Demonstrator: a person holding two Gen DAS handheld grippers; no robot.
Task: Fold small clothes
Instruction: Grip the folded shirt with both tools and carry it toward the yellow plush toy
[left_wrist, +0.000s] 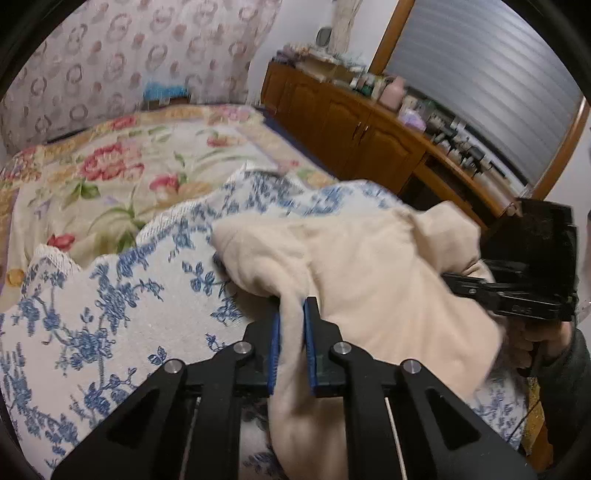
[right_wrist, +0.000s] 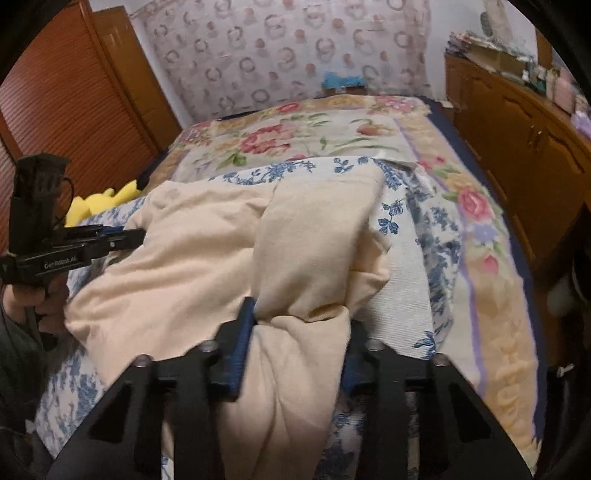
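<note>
Cream garment (left_wrist: 369, 266) lies bunched on a blue-flowered cloth (left_wrist: 110, 302), which covers the near end of the bed (left_wrist: 110, 173) with its red-flowered blanket.

Left wrist view: left tongs (left_wrist: 292, 332) at 6 o'clock, blue pads nearly together, pinching a thin fold of the garment's edge. Right tongs (left_wrist: 454, 282) enter from 3 o'clock, tips buried in the cream fabric; a hand (left_wrist: 543, 339) and dark sleeve sit behind them. Only this view shows the window blind (left_wrist: 480, 81) at 1 o'clock above the wooden cabinet (left_wrist: 351, 122), whose top is crowded with small bottles.

Right wrist view: right tongs (right_wrist: 299, 339) at 6 o'clock clamp a thick roll of the garment (right_wrist: 221, 258); the left blue pad presses on it, while the right pad is mostly hidden by the fabric. Left tongs (right_wrist: 129, 234) reach in from 9 o'clock, their tips at the garment's left edge, held by a hand (right_wrist: 33, 295). Only this view shows the slatted wooden door (right_wrist: 74, 96) at 10 o'clock and something yellow (right_wrist: 103, 203) beside the bed at 9 o'clock. The garment's upper flap (right_wrist: 325, 206) is folded over, reaching towards 12 o'clock.
</note>
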